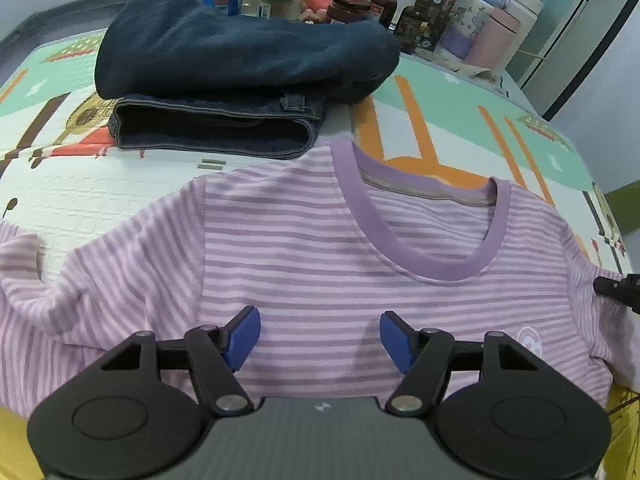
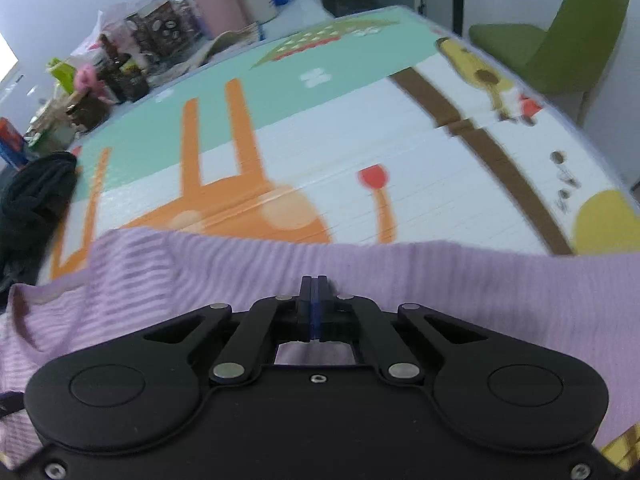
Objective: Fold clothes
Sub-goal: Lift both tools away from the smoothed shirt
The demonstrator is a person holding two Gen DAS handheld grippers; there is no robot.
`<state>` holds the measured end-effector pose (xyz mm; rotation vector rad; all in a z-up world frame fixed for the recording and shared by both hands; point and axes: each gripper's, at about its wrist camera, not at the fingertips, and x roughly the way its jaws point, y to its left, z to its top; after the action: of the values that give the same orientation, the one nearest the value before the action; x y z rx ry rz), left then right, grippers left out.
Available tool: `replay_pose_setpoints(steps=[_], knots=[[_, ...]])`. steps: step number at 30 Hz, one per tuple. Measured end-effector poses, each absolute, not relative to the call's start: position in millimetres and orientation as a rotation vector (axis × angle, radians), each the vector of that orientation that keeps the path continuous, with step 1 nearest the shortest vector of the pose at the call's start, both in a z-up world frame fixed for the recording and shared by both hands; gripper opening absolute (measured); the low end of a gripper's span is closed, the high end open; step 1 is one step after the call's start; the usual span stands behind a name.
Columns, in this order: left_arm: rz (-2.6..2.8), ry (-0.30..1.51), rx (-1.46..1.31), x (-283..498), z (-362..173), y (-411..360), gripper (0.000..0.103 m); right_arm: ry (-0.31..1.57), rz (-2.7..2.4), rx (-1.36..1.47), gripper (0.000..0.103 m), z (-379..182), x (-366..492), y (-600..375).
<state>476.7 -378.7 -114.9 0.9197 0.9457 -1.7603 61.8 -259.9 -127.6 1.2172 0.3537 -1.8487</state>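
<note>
The black left gripper (image 1: 320,338) with blue pads hung released over the chest of the lilac-and-pink striped knit T-shirt (image 1: 304,256), nothing between its spread jaws. The shirt lay face up on the cartoon-printed foam play mat (image 1: 120,196), its purple ribbed collar (image 1: 424,216) toward one o'clock. At eleven o'clock sat folded dark denim jeans (image 1: 216,128) under a folded navy garment (image 1: 240,52), with crowded jars and bottles (image 1: 360,0) beyond. The black right gripper (image 2: 315,300) was clenched tight over the shirt's edge; whether cloth was pinched could not be told.
</note>
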Motion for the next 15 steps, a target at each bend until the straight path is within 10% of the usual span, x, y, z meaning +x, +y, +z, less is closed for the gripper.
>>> replay_pose_setpoints(steps=[15], knots=[[-1.833, 0.949, 0.854, 505.5, -74.9, -350.1, 0.073, 0.256, -1.815, 1.217, 0.002, -85.1, 65.7, -196.6]])
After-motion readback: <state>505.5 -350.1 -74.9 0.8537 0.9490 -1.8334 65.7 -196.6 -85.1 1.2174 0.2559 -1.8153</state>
